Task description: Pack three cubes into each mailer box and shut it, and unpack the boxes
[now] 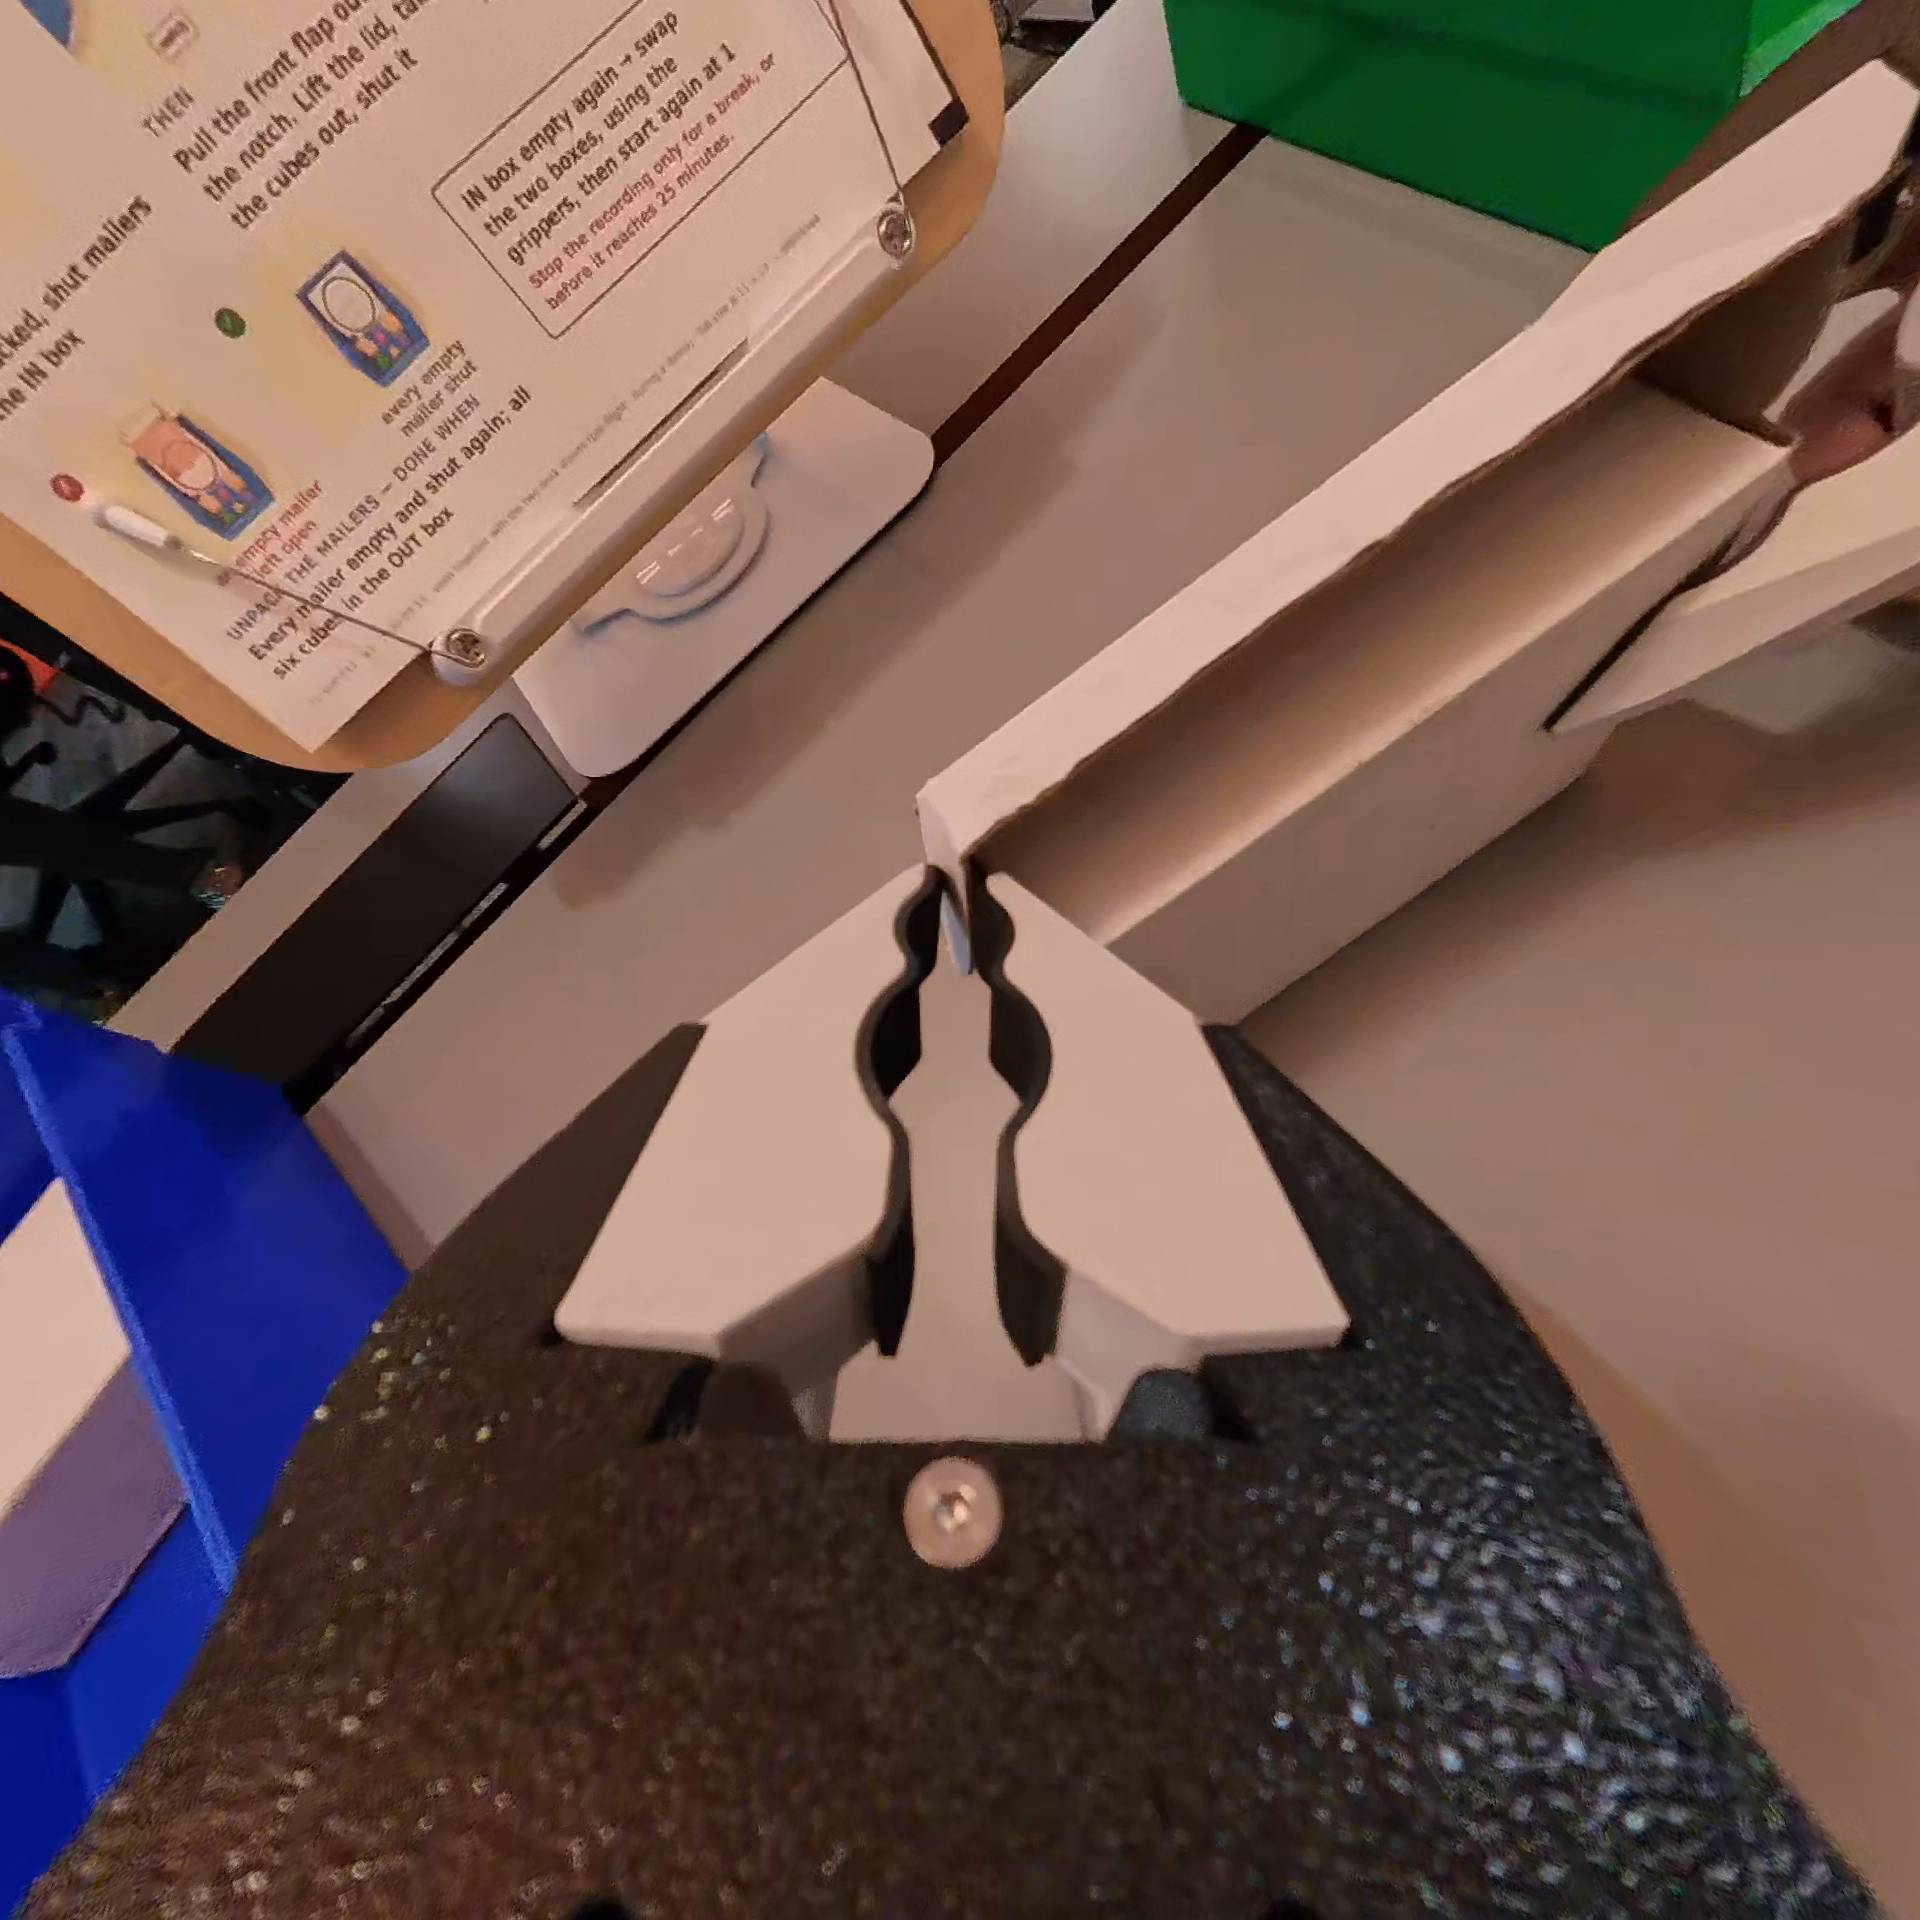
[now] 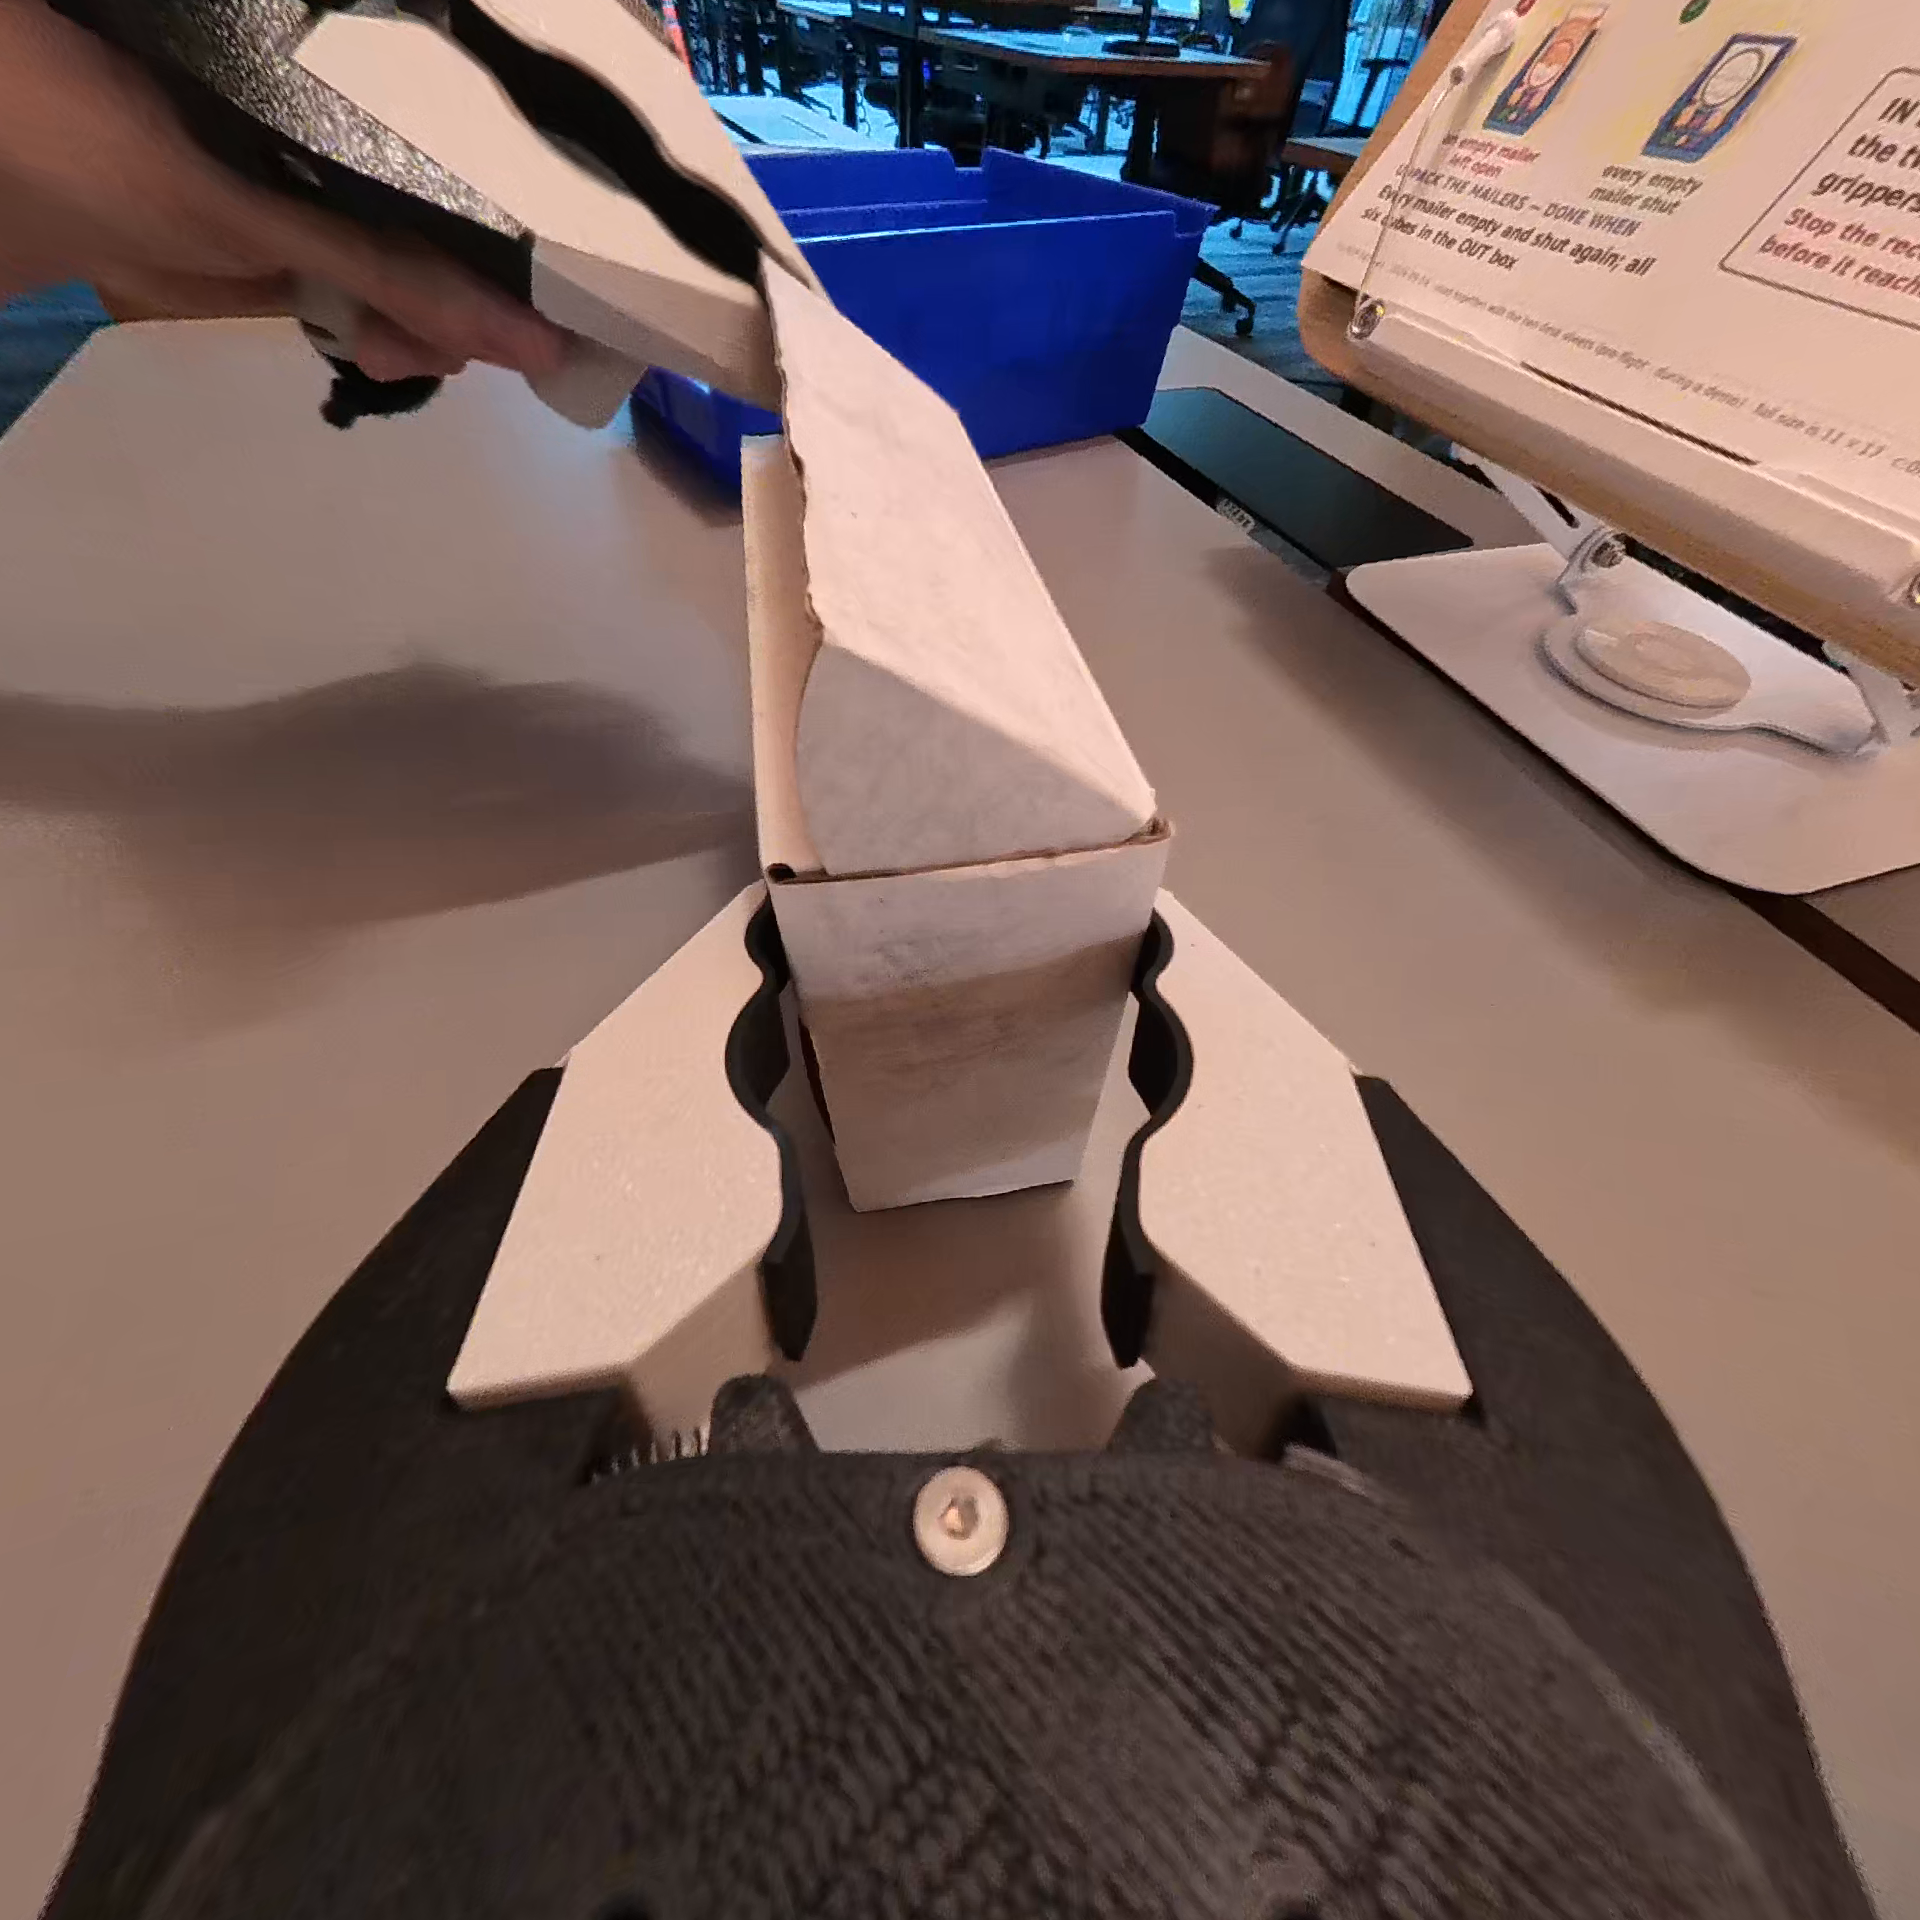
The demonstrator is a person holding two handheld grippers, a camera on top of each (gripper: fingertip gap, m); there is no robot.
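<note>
A white mailer box (image 1: 1351, 748) lies on the table and runs from my left gripper (image 1: 956, 904) toward the upper right. My left gripper is shut on the edge of the box's lid (image 1: 1247, 582) and holds that end raised. In the right wrist view my right gripper (image 2: 956, 935) is shut on the near end of the box (image 2: 956, 1049), one finger on each side. The lid (image 2: 935, 582) slopes up to the left gripper (image 2: 764, 301), which a hand holds. No cubes show; the inside of the box is hidden.
A blue bin (image 2: 997, 281) stands behind the box, at my left gripper's lower left (image 1: 208, 1195). A green bin (image 1: 1455, 104) stands at the far end. An instruction board (image 2: 1662, 260) on a white stand (image 2: 1558, 748) is beside the box. The grey table (image 2: 312, 1039) bears them all.
</note>
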